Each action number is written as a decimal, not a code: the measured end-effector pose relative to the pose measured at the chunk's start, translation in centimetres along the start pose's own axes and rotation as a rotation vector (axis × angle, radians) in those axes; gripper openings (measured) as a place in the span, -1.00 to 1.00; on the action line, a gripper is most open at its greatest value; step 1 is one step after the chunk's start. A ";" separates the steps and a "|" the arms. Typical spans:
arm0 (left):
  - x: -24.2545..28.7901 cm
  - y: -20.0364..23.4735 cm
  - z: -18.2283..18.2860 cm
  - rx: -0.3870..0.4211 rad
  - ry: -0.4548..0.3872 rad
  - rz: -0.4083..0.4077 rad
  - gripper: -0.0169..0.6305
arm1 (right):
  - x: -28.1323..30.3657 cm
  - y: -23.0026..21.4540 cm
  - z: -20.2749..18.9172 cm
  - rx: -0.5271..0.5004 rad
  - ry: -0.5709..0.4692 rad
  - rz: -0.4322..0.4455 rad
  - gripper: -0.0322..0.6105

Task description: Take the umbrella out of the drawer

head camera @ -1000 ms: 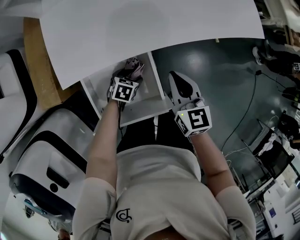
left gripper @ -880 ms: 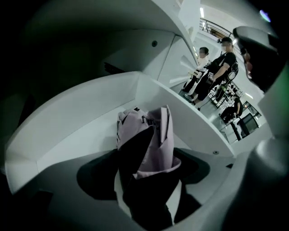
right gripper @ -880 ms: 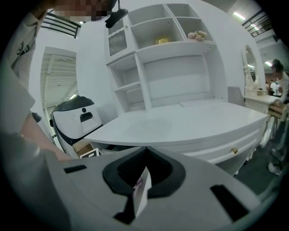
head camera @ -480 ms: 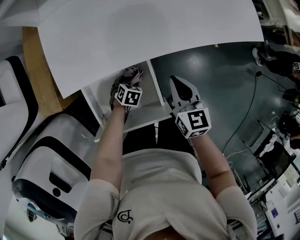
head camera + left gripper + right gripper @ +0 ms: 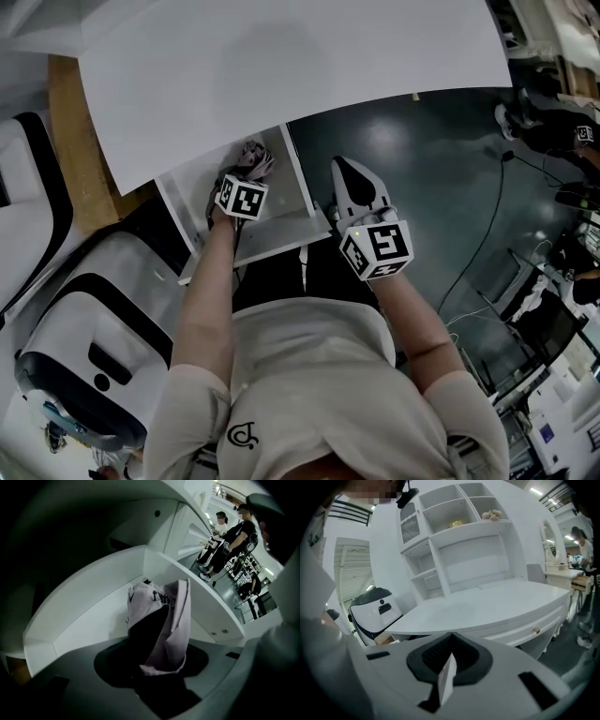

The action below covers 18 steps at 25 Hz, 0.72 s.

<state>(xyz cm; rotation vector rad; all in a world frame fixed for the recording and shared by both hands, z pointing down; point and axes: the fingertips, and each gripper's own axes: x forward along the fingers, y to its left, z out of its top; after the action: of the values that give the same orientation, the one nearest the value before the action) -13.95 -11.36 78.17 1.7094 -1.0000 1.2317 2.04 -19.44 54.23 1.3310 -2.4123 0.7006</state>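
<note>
A folded pale purple umbrella (image 5: 253, 157) (image 5: 161, 620) lies in the open white drawer (image 5: 298, 183) (image 5: 93, 616) under the desk. My left gripper (image 5: 246, 172) (image 5: 154, 667) points steeply down into the drawer. Its jaws are closing, with the near end of the umbrella between them and the fabric bunched against the pads. My right gripper (image 5: 356, 180) (image 5: 449, 667) hangs shut beside the drawer's right front corner, over the dark floor, and holds nothing.
The white desk top (image 5: 281, 75) (image 5: 487, 606) overhangs the drawer's back. A white and black machine (image 5: 94, 319) stands at the left. A cable (image 5: 487, 225) runs over the floor at the right. A shelf unit (image 5: 454, 522) rises behind the desk. People (image 5: 229, 541) stand far off.
My left gripper has tipped down further into the drawer and its jaws have narrowed round the umbrella. The right gripper has stayed where it was.
</note>
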 end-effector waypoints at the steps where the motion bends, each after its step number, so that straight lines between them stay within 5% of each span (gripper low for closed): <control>1: -0.7 0.0 0.3 -0.004 -0.017 0.006 -0.25 | -0.3 0.1 0.2 -0.009 -0.002 0.005 -0.88; 6: -4.5 -0.3 2.0 -0.036 -0.132 0.003 -0.26 | -0.9 1.0 0.8 -0.081 0.008 0.040 -0.88; 18: -14.6 -2.4 3.6 0.100 -0.303 0.042 -0.26 | -3.3 6.0 4.8 -0.252 -0.062 0.157 -0.88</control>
<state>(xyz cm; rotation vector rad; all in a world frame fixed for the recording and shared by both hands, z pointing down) -13.72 -11.61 62.92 2.0044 -1.1715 1.0839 -1.40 -17.05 46.99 1.0876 -2.5734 0.3798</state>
